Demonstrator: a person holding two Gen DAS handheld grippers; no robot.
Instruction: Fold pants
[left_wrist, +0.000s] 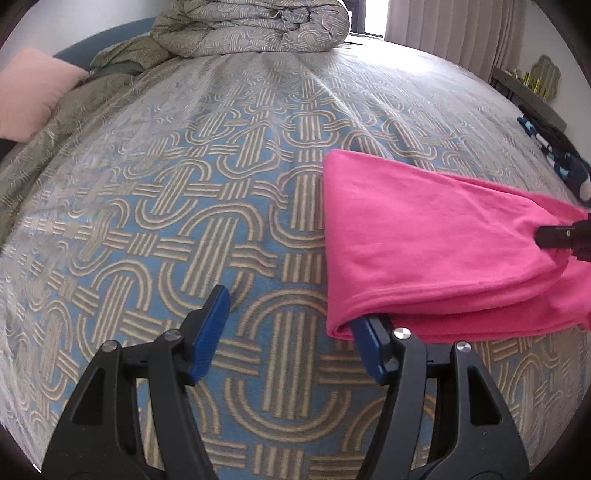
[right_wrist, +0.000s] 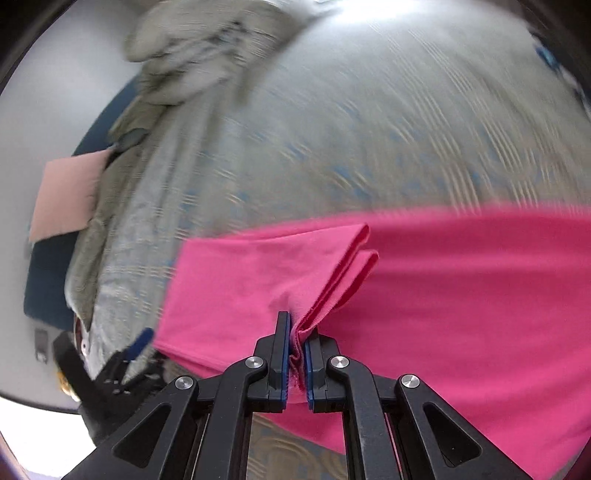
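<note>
Pink pants (left_wrist: 436, 236) lie folded in layers on the patterned bedspread (left_wrist: 221, 184), at the right of the left wrist view. My left gripper (left_wrist: 291, 317) is open just left of the pants' near corner; its right finger tip (left_wrist: 364, 326) sits under the fold's edge. My right gripper (right_wrist: 297, 336) is shut on a bunched edge of the pink pants (right_wrist: 461, 295) and holds it lifted; the view is motion-blurred. Its black tip (left_wrist: 565, 236) shows at the right edge of the left wrist view, on the pants.
A rolled patterned duvet (left_wrist: 255, 26) lies at the far end of the bed. A pink pillow (left_wrist: 29, 92) sits at the far left. Dark blue items (left_wrist: 561, 155) lie at the bed's right edge, with curtains (left_wrist: 454, 26) behind.
</note>
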